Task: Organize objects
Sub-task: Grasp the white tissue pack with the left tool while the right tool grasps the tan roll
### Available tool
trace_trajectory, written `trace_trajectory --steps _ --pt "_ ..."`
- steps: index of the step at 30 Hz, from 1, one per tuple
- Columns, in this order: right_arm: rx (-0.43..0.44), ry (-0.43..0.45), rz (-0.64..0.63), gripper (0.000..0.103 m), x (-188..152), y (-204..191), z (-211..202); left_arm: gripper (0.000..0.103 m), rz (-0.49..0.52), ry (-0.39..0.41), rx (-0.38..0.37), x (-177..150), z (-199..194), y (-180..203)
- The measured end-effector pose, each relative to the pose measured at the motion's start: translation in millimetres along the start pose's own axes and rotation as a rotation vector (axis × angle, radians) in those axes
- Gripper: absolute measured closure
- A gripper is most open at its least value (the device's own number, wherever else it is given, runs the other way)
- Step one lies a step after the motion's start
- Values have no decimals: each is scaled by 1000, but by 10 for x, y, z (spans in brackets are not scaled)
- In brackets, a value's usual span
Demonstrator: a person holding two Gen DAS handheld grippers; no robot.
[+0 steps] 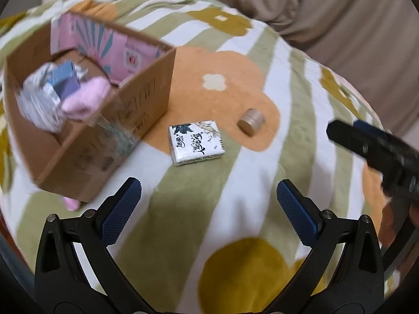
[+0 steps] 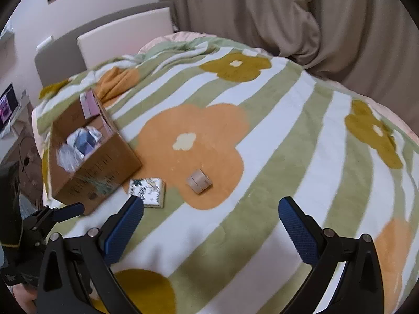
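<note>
A white tissue pack (image 1: 197, 142) with dark lettering lies on the flowered blanket (image 1: 288, 99), just right of an open cardboard box (image 1: 136, 104). A small tan round jar (image 1: 251, 121) lies on its side to the pack's right. My left gripper (image 1: 209, 191) is open and empty, hovering just in front of the pack. In the right wrist view the pack (image 2: 150, 188), the jar (image 2: 199, 180) and the box (image 2: 110, 167) lie ahead. My right gripper (image 2: 209, 209) is open and empty, above the blanket (image 2: 301, 130).
The box holds a pink cloth (image 1: 86, 99), a blue carton (image 1: 64, 81) and crumpled white packets. A pink item (image 1: 71, 203) pokes out beside the box's near corner. A brown curtain (image 2: 288, 21) hangs beyond the bed; a headboard (image 2: 104, 41) stands at the far left.
</note>
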State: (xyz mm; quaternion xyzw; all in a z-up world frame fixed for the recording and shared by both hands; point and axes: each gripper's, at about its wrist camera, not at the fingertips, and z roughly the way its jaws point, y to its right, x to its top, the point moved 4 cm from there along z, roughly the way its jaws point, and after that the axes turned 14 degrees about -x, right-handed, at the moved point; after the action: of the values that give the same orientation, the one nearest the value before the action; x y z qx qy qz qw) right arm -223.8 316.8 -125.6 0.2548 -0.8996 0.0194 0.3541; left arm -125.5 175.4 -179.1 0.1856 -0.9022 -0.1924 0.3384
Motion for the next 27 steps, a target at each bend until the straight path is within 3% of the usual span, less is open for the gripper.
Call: trace_trajectory --steps 7,13,17,23,27 --pt "60 -29 -68 6 -45 -112 536 0 -47 22 95 95 488 -50" --pt "113 -68 -75 17 27 -167 957 4 -97 22 162 165 774 -242" --pt "152 -112 -81 31 37 -220 1206 6 -106 24 187 220 902 -317" --pt "182 -108 -95 41 64 -278 1328 8 -96 32 184 253 984 -390" --pt "165 -99 -134 52 81 -352 1349 15 -92 37 169 243 963 -443"
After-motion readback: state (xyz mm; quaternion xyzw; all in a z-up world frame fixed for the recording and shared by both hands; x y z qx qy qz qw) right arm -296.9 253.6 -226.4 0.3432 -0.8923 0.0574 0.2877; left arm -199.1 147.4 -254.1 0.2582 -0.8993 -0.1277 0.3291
